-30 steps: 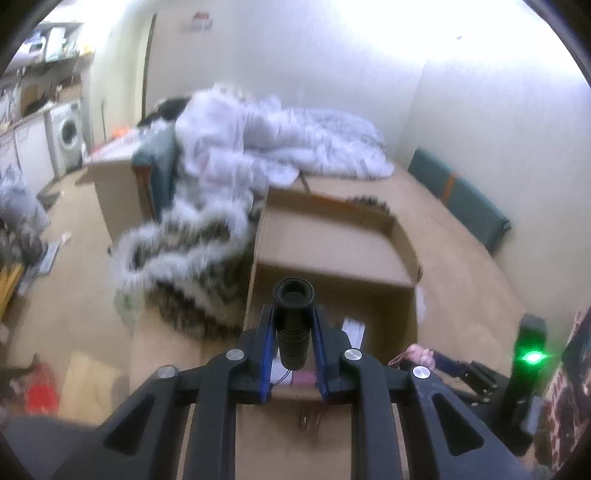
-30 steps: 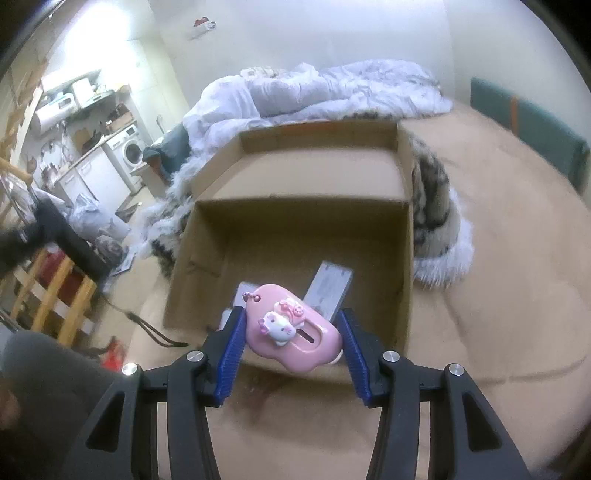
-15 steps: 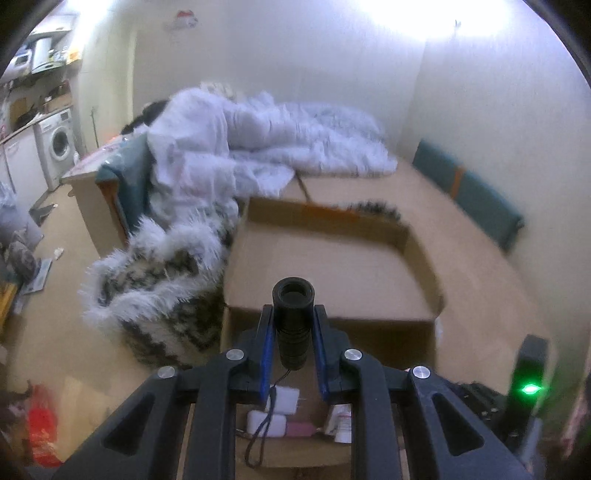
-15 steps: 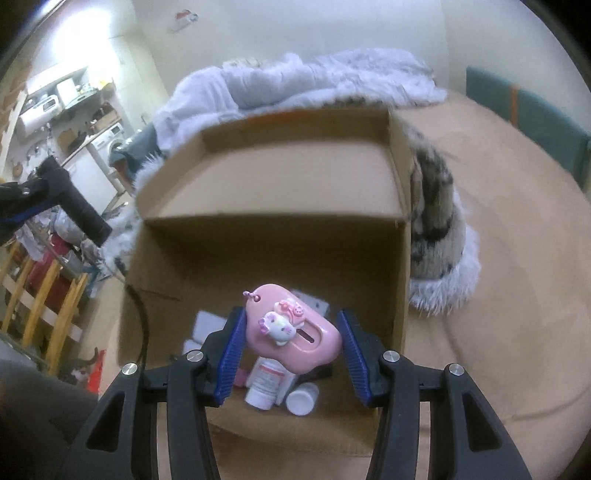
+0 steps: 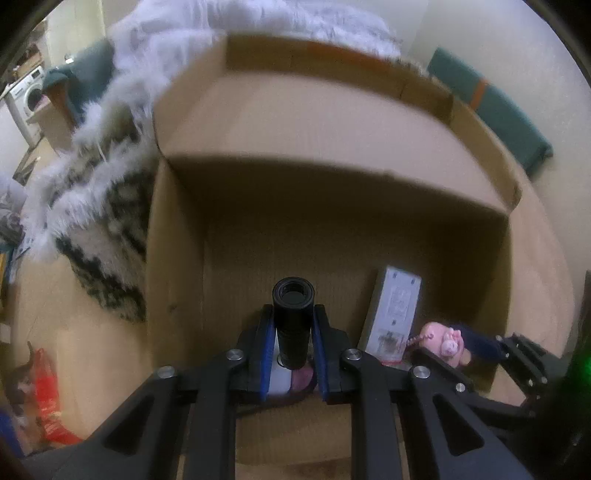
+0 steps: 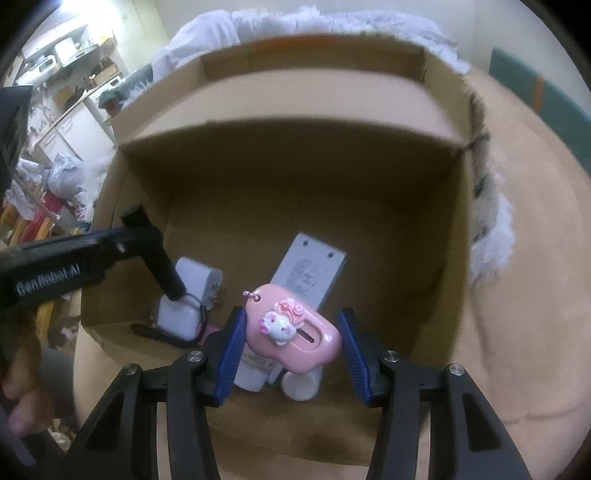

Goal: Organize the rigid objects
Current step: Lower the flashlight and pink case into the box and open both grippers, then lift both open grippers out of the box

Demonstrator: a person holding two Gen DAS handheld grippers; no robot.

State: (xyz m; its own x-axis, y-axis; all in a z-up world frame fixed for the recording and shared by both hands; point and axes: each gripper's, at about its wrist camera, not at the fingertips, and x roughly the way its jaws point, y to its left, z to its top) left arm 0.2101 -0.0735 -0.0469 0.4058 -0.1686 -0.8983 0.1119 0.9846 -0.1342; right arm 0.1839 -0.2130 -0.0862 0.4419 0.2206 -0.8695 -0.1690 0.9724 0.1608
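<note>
My left gripper (image 5: 293, 343) is shut on a black cylinder (image 5: 293, 317) and holds it inside the open cardboard box (image 5: 332, 122), low over a white adapter (image 6: 181, 314). The left gripper also shows in the right wrist view (image 6: 155, 254). My right gripper (image 6: 291, 347) is shut on a pink cat-figure case (image 6: 295, 332) and holds it inside the same box (image 6: 295, 99), above white bottles (image 6: 299, 386). The case also shows in the left wrist view (image 5: 445, 341). A grey flat device (image 6: 312, 273) lies on the box floor.
A furry black-and-white throw (image 5: 96, 206) lies left of the box and shows at the box's right in the right wrist view (image 6: 491, 229). White bedding (image 5: 221, 26) is piled behind. Green cushions (image 5: 491, 110) line the wall. The box stands on a tan surface (image 6: 535, 295).
Both grippers have moved forward and down into the box with their objects still held. The box now fills both views.
</note>
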